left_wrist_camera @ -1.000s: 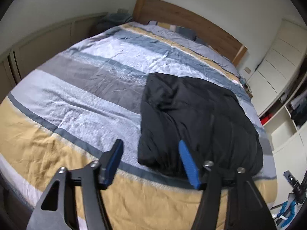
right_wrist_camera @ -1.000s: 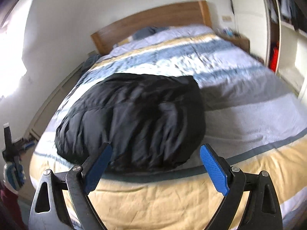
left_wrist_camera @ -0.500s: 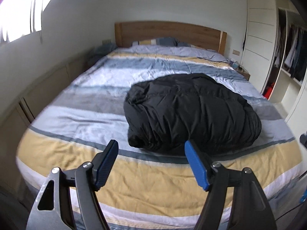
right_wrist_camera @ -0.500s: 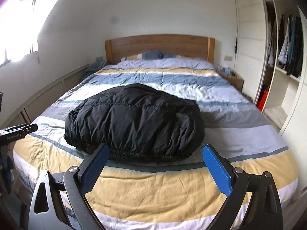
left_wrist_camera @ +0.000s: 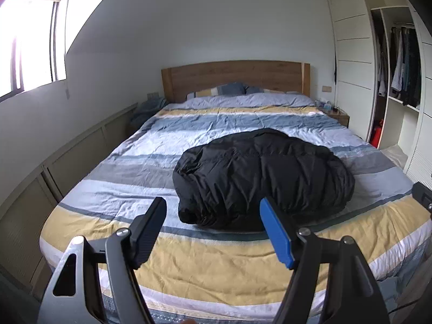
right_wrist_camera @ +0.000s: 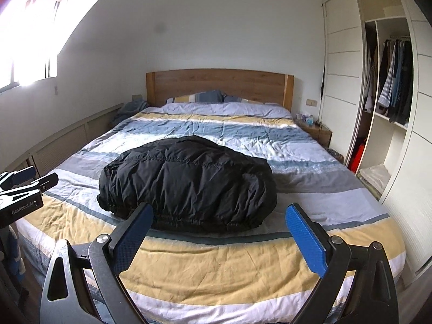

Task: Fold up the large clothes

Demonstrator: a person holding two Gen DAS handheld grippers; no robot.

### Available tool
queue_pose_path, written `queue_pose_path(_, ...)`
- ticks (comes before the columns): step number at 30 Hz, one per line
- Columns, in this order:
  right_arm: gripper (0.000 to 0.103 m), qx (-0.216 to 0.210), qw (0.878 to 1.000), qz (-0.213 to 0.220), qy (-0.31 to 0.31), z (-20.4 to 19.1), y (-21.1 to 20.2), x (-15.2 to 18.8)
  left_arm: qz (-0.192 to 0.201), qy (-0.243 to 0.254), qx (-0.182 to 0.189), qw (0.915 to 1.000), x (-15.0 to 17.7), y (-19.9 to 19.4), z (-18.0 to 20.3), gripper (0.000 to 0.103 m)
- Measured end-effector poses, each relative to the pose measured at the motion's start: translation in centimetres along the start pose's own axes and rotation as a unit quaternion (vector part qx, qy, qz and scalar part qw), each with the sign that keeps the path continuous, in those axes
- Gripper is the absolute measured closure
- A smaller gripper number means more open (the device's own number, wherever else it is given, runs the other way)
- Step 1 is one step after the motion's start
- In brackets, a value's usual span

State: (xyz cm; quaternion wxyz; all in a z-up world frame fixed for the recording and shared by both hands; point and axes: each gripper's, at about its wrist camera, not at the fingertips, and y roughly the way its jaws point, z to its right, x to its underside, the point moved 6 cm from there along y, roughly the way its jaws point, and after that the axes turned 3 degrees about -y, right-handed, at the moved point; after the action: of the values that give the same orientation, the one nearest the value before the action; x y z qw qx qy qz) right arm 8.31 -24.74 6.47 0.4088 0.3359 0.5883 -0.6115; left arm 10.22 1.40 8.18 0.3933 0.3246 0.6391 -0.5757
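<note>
A black puffy jacket [left_wrist_camera: 264,175] lies folded into a rounded bundle on the striped bed [left_wrist_camera: 205,259], toward its foot end. It also shows in the right wrist view [right_wrist_camera: 189,181]. My left gripper [left_wrist_camera: 213,232] is open and empty, held back from the foot of the bed, short of the jacket's near edge. My right gripper [right_wrist_camera: 220,239] is open and empty, also held back from the bed, in front of the jacket. The left gripper shows at the left edge of the right wrist view [right_wrist_camera: 24,186].
A wooden headboard [left_wrist_camera: 235,78] and pillows [left_wrist_camera: 224,90] stand at the far end. Low wall panelling [left_wrist_camera: 75,156] runs along the left. A nightstand [right_wrist_camera: 316,131] and an open wardrobe with hanging clothes [right_wrist_camera: 391,100] are on the right.
Both grippers have pulled back and levelled from above the jacket to beyond the foot of the bed. Both stayed open. The jacket has not moved.
</note>
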Motion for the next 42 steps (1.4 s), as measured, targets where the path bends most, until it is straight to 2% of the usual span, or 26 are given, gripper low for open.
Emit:
queue_pose_path(15, 0.005, 0.013, 0.999, 0.032, -0.031, -1.7, -2.6, -0.1, 0.035, 0.022, 0.01, 0.9991, 0.9, -3.5, 1.8, 0.033)
queue_pose_path(28, 0.004, 0.008, 0.998, 0.038, -0.045, -2.8, -3.5, 0.2, 0.036, 0.028, 0.019, 0.9988, 1.9, -4.6, 2.2, 0.033)
queue_pose_path(42, 0.004, -0.001, 0.998, 0.042, -0.051, -4.1, -4.0, 0.2, 0.037, 0.026, 0.013, 0.9989, 2.5, -5.0, 1.7, 0.033)
